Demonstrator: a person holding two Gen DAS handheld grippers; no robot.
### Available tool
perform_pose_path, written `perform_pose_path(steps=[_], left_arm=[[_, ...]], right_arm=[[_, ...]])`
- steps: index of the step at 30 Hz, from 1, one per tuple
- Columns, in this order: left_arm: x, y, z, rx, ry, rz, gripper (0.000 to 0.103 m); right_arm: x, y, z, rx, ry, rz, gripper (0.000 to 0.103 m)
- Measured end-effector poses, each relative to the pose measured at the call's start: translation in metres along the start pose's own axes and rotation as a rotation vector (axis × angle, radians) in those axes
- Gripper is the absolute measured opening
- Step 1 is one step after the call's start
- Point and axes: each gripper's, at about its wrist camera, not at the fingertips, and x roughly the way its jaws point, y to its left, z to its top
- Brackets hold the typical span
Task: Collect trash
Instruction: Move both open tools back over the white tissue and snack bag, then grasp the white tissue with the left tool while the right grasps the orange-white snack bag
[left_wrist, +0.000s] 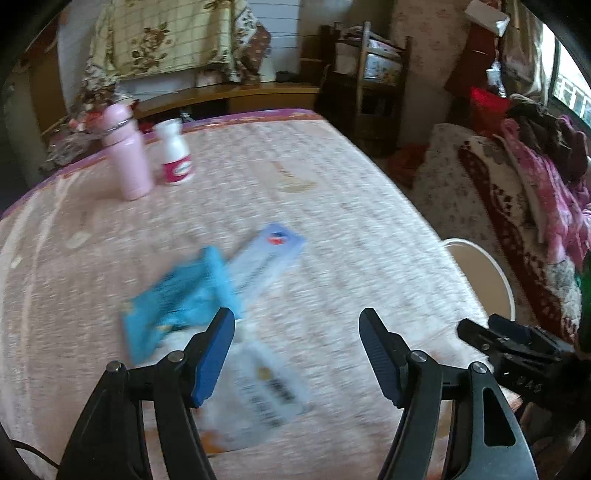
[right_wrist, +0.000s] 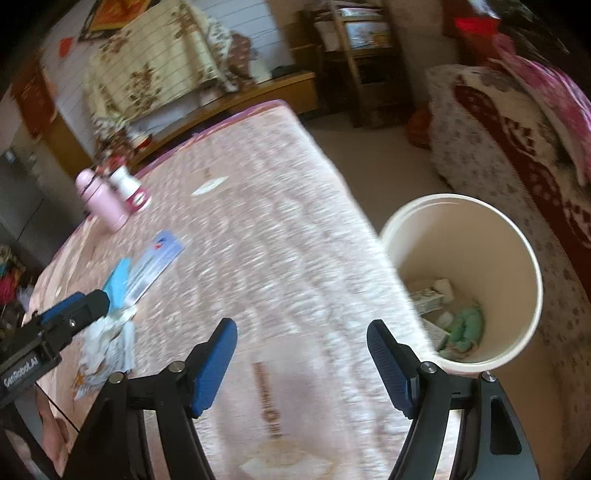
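Both claws spread wide and empty: left gripper (left_wrist: 297, 328) low over the litter, right gripper (right_wrist: 301, 338) nearer the white bin (right_wrist: 524, 240) beside the pink-covered table (left_wrist: 332, 177). Blue packet (left_wrist: 177, 299), long pale box (left_wrist: 266, 258) and clear printed wrapper (left_wrist: 266, 398) lying overlapped on the cloth. Probably light, crinkly, slippery film; best pinched at a raised edge.
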Motion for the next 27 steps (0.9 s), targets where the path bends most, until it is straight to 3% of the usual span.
perform_pose_path(steps=[8, 16, 17, 18, 19, 24, 27], left_arm=[[0.006, 0.079, -0.023, -0.102, 0.092, 0.058, 0.071], [0.035, 0.09, -0.036, -0.115, 0.155, 0.034, 0.07], [0.037, 0.092, -0.038, -0.123, 0.15, 0.025, 0.063], [0.039, 0.092, -0.038, -0.129, 0.151, 0.011, 0.033], [0.042, 0.094, -0.039, -0.135, 0.167, -0.005, 0.013], [0.032, 0.103, -0.047, -0.176, 0.175, -0.084, 0.012], [0.023, 0.102, -0.06, -0.177, 0.184, -0.089, 0.012]], right_arm=[[0.016, 0.049, -0.011, -0.094, 0.055, 0.079, 0.077], [0.028, 0.086, -0.025, -0.145, 0.114, 0.159, 0.077], [0.029, 0.091, -0.028, -0.156, 0.129, 0.173, 0.077], [0.03, 0.095, -0.031, -0.168, 0.142, 0.183, 0.077], [0.032, 0.101, -0.035, -0.193, 0.163, 0.195, 0.077], [0.038, 0.121, -0.05, -0.277, 0.205, 0.217, 0.075], [0.049, 0.134, -0.056, -0.312, 0.238, 0.231, 0.062]])
